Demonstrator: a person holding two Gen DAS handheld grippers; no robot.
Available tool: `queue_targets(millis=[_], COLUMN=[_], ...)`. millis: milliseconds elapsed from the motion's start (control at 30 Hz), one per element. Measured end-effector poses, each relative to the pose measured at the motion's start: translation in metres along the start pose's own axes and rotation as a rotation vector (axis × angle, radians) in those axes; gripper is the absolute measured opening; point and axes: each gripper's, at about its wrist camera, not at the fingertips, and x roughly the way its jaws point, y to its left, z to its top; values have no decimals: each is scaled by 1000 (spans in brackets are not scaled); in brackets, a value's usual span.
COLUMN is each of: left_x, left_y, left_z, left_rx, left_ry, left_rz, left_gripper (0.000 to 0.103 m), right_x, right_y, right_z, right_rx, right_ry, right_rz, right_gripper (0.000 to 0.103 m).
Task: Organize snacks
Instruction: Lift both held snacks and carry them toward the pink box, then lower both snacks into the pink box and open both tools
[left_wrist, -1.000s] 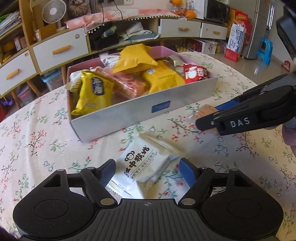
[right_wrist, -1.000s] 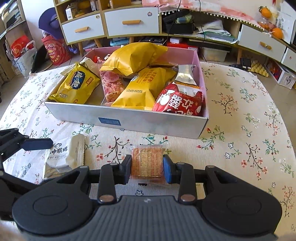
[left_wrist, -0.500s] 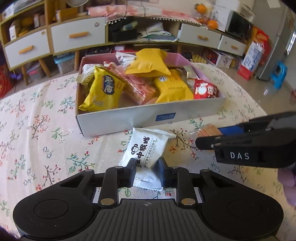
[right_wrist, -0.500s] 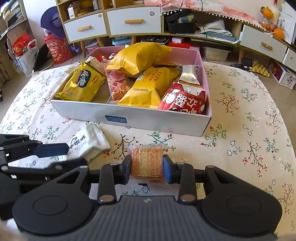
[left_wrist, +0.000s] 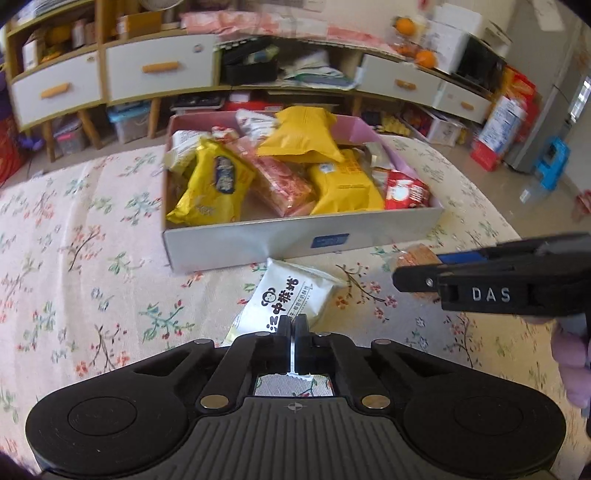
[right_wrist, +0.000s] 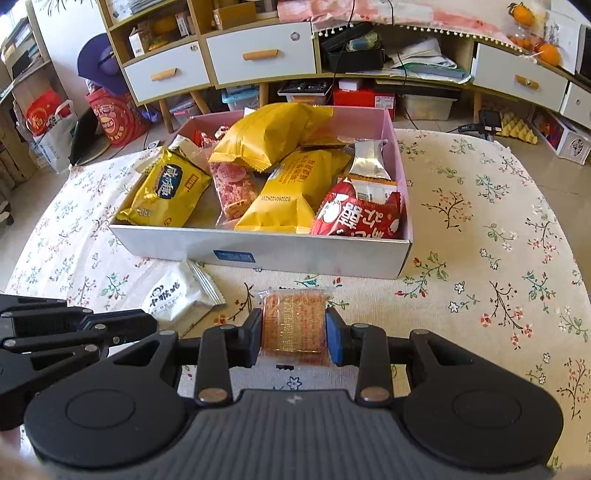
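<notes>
My left gripper (left_wrist: 294, 324) is shut on the near edge of a white snack packet (left_wrist: 291, 299) with black print, held just above the flowered tablecloth in front of the box. The packet also shows in the right wrist view (right_wrist: 177, 295). My right gripper (right_wrist: 294, 334) is shut on an orange cracker packet (right_wrist: 294, 325), held in front of the box's near wall. The open cardboard box (right_wrist: 295, 254) holds several snack bags: yellow, pink and red ones. In the left wrist view the right gripper (left_wrist: 399, 277) is to the right of the white packet.
The box (left_wrist: 258, 240) sits at the middle of a round table with a flowered cloth (right_wrist: 498, 258). Behind the table are low cabinets with white drawers (right_wrist: 258, 55) and floor clutter. Oranges (right_wrist: 546, 51) lie on the cabinet top.
My left gripper closed from wide open onto the white packet and lifted it toward the box. My right gripper kept its hold on the cracker packet and rose slightly.
</notes>
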Motion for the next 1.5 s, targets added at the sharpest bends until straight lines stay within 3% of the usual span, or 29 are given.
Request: queue_targets(millis=[133, 200, 267, 367, 567, 733, 833, 1100, 1333, 1500], left_x=[-4, 0, 5, 15, 33, 32, 29, 24, -3, -14], left_y=[-1, -1, -3, -7, -10, -8, -11, -16, -16, -20], left_z=[3, 4, 2, 3, 2, 0, 0, 2, 11, 22], left_rx=[37, 49, 65, 90, 104, 79, 76, 35, 25, 26], left_ry=[-45, -40, -48, -32, 15, 23, 25, 35, -25, -73], left_rz=[3, -15, 16, 33, 81, 75, 68, 65, 48, 77], left_gripper=[10, 39, 59, 67, 69, 68, 54, 48, 48, 48], right_x=[-3, -3, -3, -2, 3, 3, 1, -3, -12, -20], right_y=[0, 0, 0, 1, 1, 2, 4, 5, 1, -4], right_z=[-1, -2, -1, -1, -4, -7, -8, -8, 1, 13], right_rx=[-3, -3, -4, -12, -21, -35, -43, -49, -32, 5], right_ry=[-1, 0, 5, 15, 49, 64, 65, 61, 23, -28], right_rz=[10, 14, 19, 27, 21, 18, 20, 20, 30, 36], right_gripper=[32, 32, 32, 32, 32, 32, 32, 32, 32, 32])
